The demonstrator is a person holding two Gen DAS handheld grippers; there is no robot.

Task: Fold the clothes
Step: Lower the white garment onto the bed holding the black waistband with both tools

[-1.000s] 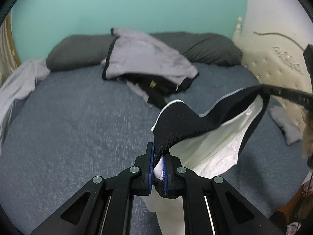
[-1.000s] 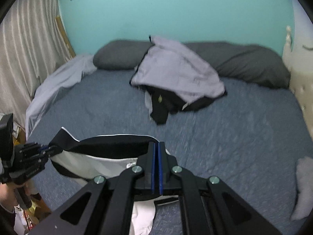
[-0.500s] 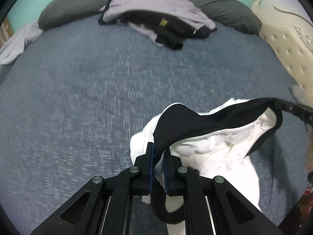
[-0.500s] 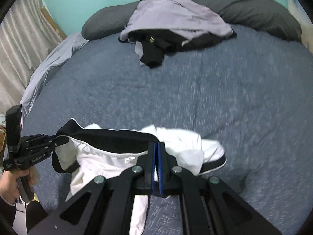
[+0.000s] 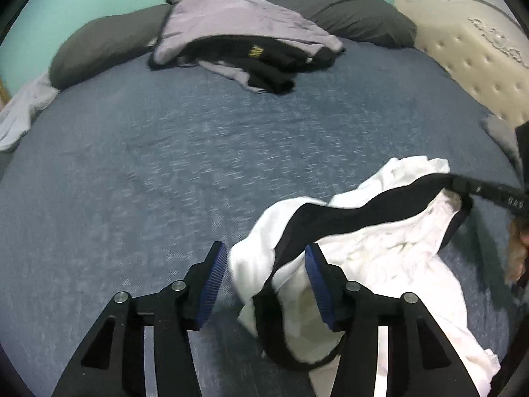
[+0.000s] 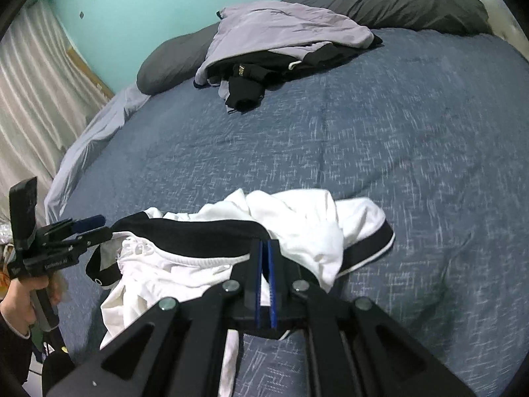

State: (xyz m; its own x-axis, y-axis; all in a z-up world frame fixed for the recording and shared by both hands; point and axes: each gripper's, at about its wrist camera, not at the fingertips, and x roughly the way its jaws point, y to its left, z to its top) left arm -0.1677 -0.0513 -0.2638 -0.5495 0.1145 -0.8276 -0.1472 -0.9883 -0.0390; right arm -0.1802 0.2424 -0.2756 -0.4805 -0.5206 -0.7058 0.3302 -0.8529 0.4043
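White shorts with a black waistband lie crumpled on the blue bedspread. My left gripper hangs low over their near end. Its jaws are opening, and the cloth sits loosely between the blue pads without being pinched. At the right edge my right gripper holds the far end of the waistband. In the right wrist view my right gripper is shut on the black waistband, with the white shorts spread ahead. The left gripper stands at the left, held by a hand.
A heap of grey and black clothes lies at the back against dark grey pillows. A cream tufted headboard rises on the right, with a small grey cloth below it. A pale sheet and a curtain border the left side.
Both grippers came down and the shorts now rest on the bed. The left jaws, shut on the waistband before, have spread apart and let it go. The right stays shut.
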